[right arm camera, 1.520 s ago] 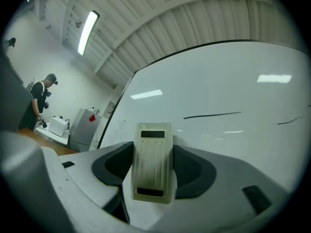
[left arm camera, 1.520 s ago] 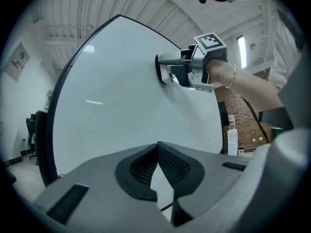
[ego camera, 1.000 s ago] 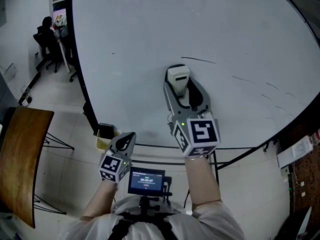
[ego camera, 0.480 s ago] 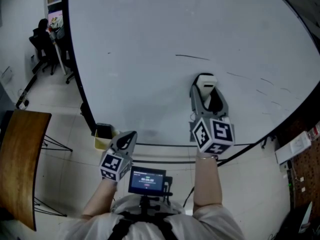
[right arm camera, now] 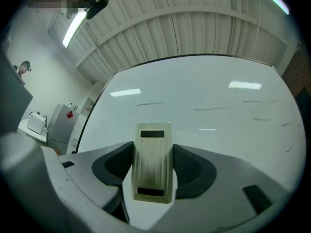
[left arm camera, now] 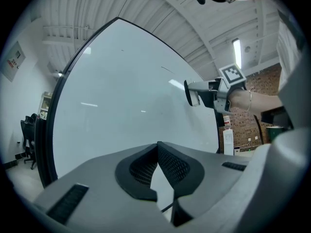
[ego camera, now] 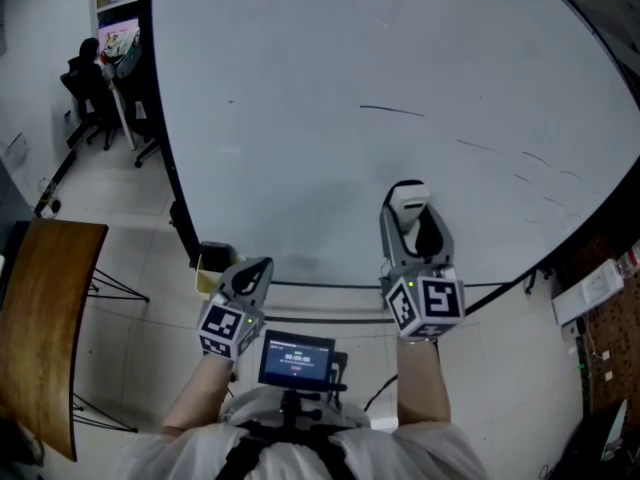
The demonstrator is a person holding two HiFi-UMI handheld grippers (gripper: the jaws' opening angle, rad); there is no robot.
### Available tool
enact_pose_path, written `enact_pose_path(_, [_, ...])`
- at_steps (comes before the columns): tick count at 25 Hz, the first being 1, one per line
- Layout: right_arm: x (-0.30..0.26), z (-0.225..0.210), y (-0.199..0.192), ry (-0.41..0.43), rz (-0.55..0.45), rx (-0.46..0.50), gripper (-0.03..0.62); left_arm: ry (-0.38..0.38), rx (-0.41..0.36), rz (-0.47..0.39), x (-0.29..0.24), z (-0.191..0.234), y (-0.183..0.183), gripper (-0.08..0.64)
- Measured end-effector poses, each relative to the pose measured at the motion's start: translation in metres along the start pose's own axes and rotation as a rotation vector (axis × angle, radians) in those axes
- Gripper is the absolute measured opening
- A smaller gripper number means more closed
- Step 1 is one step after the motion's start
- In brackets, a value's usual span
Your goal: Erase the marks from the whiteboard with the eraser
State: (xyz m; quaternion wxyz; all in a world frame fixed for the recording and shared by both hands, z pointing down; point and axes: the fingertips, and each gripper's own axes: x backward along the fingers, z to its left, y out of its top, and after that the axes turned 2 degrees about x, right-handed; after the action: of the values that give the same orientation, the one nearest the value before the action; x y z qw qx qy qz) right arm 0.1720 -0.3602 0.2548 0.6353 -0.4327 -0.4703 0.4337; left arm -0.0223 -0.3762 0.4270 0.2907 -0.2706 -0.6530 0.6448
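The big whiteboard point(ego camera: 330, 58) fills the head view, with thin dark marks point(ego camera: 392, 110) across its middle and right side; the same marks point(right arm camera: 150, 103) show in the right gripper view. My right gripper point(ego camera: 408, 203) is shut on a cream eraser point(ego camera: 409, 200), held against the board's lower part, below the marks. The eraser point(right arm camera: 153, 160) sits upright between the jaws. My left gripper point(ego camera: 252, 275) hangs low near the board's bottom edge, shut and empty point(left arm camera: 158, 147).
A yellow box point(ego camera: 212, 264) rests by the board's lower left corner. A wooden table point(ego camera: 45, 318) stands at the left. A person on a chair point(ego camera: 88, 78) sits far back left. Brick wall point(ego camera: 610, 358) at the right.
My right gripper with the eraser swept to the right across the board, then dropped lower toward the bottom edge. The left gripper stayed about where it was.
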Motion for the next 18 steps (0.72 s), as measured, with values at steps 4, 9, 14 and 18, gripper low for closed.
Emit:
enact_pose_path(4, [0.016, 0.016, -0.058, -0.028, 0.137, -0.069, 0.265, -0.01, -0.003, 0.002, 0.003, -0.002, 0.0, 0.005])
enact_pose_path(9, [0.033, 0.025, -0.108, -0.03, 0.237, -0.125, 0.265, -0.03, -0.003, 0.001, 0.004, -0.009, 0.0, 0.005])
enact_pose_path(14, [0.054, 0.034, -0.151, -0.031, 0.334, -0.175, 0.265, -0.039, -0.001, 0.017, 0.01, -0.013, -0.007, 0.005])
enact_pose_path(18, [0.067, 0.049, -0.168, -0.01, 0.374, -0.224, 0.265, -0.036, -0.003, 0.016, 0.021, -0.011, -0.012, 0.005])
